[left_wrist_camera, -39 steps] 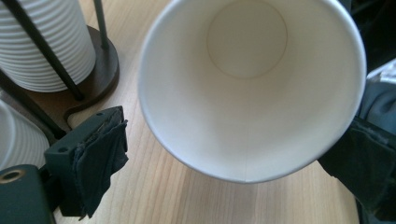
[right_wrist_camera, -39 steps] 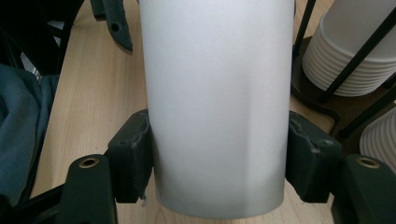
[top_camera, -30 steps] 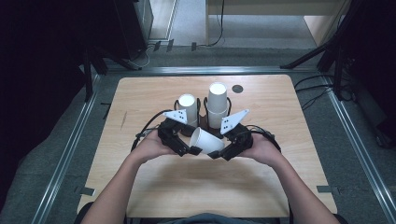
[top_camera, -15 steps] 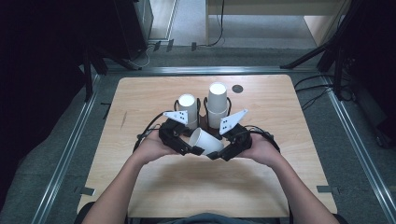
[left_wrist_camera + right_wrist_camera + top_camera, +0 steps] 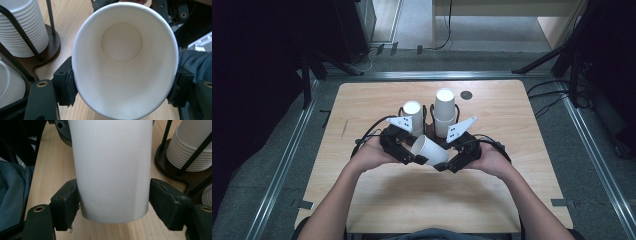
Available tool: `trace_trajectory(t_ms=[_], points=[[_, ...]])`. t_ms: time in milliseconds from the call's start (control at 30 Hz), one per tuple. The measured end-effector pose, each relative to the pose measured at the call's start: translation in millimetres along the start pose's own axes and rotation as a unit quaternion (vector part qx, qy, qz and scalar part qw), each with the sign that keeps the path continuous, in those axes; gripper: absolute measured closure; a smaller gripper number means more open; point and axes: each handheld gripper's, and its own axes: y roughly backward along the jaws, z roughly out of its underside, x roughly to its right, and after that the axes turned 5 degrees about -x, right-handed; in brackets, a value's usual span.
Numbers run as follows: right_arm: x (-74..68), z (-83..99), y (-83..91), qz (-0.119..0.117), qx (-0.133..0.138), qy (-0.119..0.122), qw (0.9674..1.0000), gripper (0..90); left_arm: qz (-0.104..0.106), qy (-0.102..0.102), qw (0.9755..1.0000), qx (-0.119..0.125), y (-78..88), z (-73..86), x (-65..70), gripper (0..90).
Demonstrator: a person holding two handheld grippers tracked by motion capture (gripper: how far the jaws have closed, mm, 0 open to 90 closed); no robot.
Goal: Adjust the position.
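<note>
Cup (image 5: 430,150) axis 10-to-4 o'clock | left gripper (image 5: 413,153) just closed, clamps rim | right gripper (image 5: 446,164) just opening at base, pads seemingly loose

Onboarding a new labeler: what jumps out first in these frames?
A single white paper cup lies on its side between both grippers at mid-table; the left gripper clamps its rim end, while the right gripper has just opened around its base end. Just behind, two stacks of cups stand in a dark wire holder.

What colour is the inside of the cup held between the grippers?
Plain white; the cup shows it best in the left gripper view.
</note>
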Motion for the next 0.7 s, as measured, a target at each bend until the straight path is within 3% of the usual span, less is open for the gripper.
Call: trace_trajectory(t_ms=[167,333,533,700], points=[[0.8,0.6,-1.7,0.010,-0.004,0.001,0.9999,25.3,-0.005,-0.014,0.9994,-0.030,-0.3,-8.2,-1.5,26.8],[1.4,1.2,-4.3,0.017,-0.009,0.003,0.9998,25.2,-0.015,-0.028,0.9974,-0.065,-2.9,-15.5,-1.5,26.7],[1.9,1.3,-5.8,0.018,-0.012,0.000,0.9998,25.2,-0.029,-0.040,0.9933,-0.105,-7.8,-17.7,-1.1,26.7],[0.9,1.6,-10.5,0.014,-0.013,0.001,0.9998,25.1,-0.044,-0.051,0.9874,-0.143,-12.9,-22.8,6.8,26.5]])
